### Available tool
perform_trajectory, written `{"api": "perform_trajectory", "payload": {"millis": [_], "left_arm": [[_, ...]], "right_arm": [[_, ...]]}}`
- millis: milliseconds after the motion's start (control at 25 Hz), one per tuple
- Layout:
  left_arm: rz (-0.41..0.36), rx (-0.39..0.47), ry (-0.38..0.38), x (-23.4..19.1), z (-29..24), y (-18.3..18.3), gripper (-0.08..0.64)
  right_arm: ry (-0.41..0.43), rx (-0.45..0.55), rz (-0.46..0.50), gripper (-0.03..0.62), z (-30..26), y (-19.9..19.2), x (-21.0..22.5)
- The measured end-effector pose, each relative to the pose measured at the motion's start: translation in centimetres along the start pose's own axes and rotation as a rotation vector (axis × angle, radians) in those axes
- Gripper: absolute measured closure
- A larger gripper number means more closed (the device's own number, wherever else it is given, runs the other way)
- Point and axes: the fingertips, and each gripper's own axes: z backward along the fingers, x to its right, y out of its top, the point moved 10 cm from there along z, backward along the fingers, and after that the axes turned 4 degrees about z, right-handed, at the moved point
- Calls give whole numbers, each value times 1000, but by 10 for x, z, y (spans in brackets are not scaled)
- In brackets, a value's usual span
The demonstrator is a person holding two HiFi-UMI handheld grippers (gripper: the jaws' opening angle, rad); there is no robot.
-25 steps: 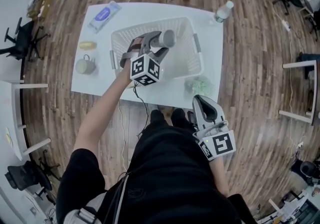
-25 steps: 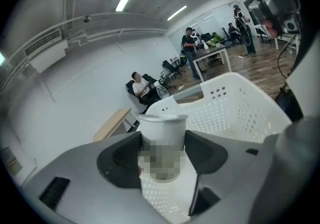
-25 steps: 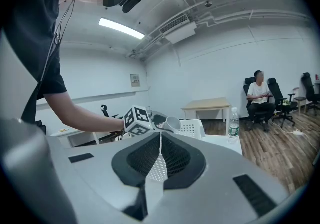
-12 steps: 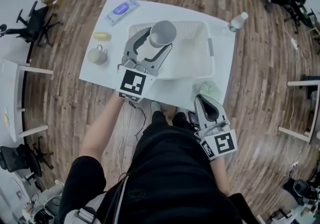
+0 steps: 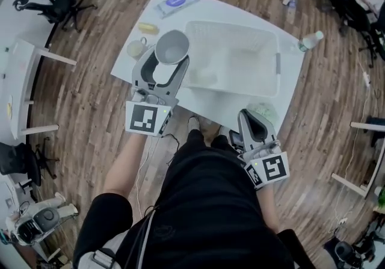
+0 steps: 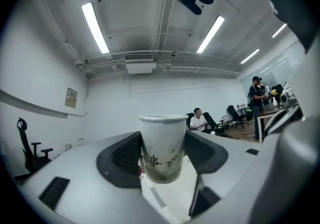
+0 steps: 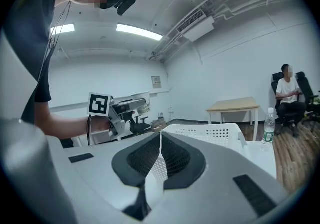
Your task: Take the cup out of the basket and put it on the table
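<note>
A white paper cup (image 5: 172,47) with green print stands upright between the jaws of my left gripper (image 5: 169,60), which is shut on it. In the head view the cup hangs in the air just left of the white plastic basket (image 5: 233,27), over the left part of the white table (image 5: 222,105). In the left gripper view the cup (image 6: 162,150) fills the gap between the two dark pads. My right gripper (image 5: 255,131) hovers at the table's front edge, shut with nothing in it (image 7: 159,154).
On the table left of the basket are a pale mug (image 5: 137,49), a yellow object (image 5: 148,28) and a blue packet (image 5: 175,2). A green crumpled thing (image 5: 263,111) lies by the front right corner, a water bottle (image 5: 311,40) at the far right. Office chairs and side tables ring the table.
My left gripper has lifted the cup out of the basket and carried it left, turning it from lying on its side to upright. The right gripper has shifted only a little.
</note>
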Motion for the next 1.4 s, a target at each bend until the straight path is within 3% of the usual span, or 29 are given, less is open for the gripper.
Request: {"api": "perform_trajectory", "payload": {"millis": [320,640,960,1400], "left_arm": [[26,-47,150,-27,57,-52,284],[50,-109,250,-32,83,-143,284],[75,-216,235,-27,76,-219,284],[111,-342,253,-29,55,-285,284]], "right_arm": [[57,-17,11,566,-15,2,-12],[45,-70,24,566,-11,-2,-20],[12,-110,32,566,-11,-5,-23],[-29,-162,43,566,-19,-9,-15]]}}
